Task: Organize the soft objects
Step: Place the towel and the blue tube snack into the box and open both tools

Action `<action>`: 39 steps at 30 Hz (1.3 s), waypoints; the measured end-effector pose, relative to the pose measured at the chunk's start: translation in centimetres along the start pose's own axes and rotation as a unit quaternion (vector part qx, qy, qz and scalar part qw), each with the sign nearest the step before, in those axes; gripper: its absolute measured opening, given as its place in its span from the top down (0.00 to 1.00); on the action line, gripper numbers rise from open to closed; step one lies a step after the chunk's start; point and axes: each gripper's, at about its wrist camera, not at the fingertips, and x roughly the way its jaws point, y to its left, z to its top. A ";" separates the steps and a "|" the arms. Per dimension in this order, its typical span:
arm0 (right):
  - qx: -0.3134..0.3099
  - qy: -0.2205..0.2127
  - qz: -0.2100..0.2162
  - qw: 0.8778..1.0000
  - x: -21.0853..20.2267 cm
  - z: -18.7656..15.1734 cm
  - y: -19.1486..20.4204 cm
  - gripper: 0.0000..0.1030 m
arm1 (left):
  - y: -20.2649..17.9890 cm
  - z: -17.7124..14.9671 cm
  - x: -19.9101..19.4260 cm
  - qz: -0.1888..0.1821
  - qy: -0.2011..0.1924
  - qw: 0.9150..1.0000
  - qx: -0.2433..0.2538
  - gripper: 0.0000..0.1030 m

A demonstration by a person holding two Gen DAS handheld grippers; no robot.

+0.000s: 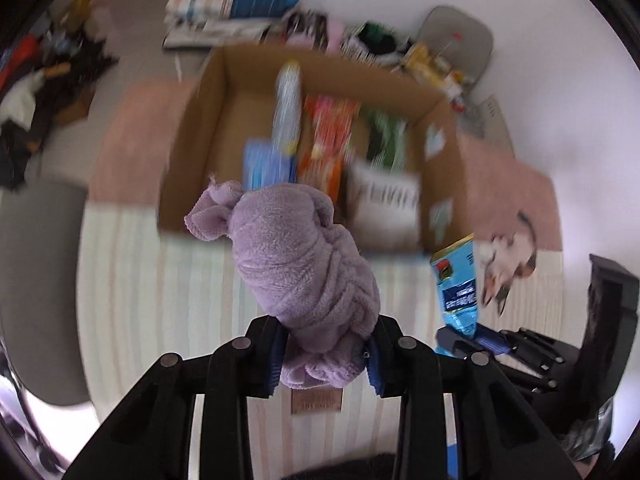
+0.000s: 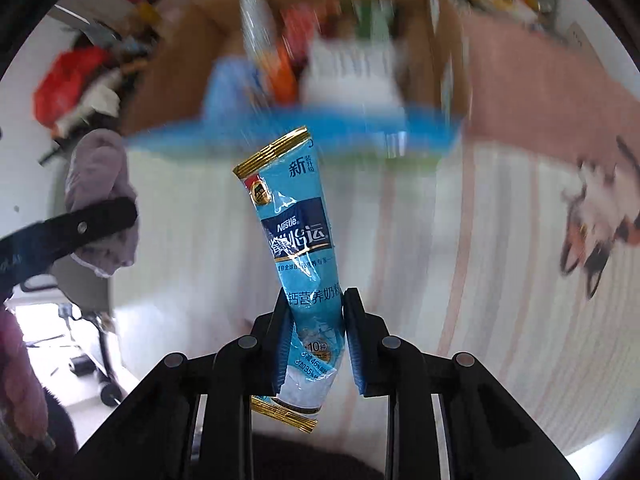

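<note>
Left gripper (image 1: 326,354): jaws closed on a rolled lilac terry-cloth towel (image 1: 296,264), gripped near its lower end.
Towel handling: likely light, soft, compressible; a mid-roll grip should keep it bundled.
Towel axis: long axis runs forward, toward the open brown cardboard box (image 1: 208,120).
Right gripper (image 2: 314,354): jaws pinch a crinkled blue foil powder sachet (image 2: 298,236) at its lower third.
Sachet: probably slippery, limp; gold-edged top points at the box.
Position: both items held above the striped cream mat (image 1: 160,280).

A bunched lilac fleece towel (image 1: 304,268) and a slim blue Nestlé sachet (image 2: 298,256) are hanging upright — both in midair.
</note>
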 end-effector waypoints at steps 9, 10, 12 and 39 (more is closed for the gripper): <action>0.020 -0.061 -0.082 0.995 -3.5 15.8 -1.0 0.74 | 2.6 12.6 3.6 0.074 0.019 0.997 0.028 0.71; 0.021 -0.059 -0.093 0.994 -3.0 16.8 -1.0 0.74 | 3.3 13.5 5.2 0.077 0.031 0.996 0.025 0.71; 0.025 -0.054 -0.113 0.992 -0.4 19.8 -1.3 0.74 | 4.1 15.5 7.5 0.085 0.052 0.995 0.024 0.71; 0.036 0.010 -0.134 0.990 7.5 25.9 -2.7 0.10 | 4.9 18.9 12.2 0.082 0.094 0.992 0.015 0.04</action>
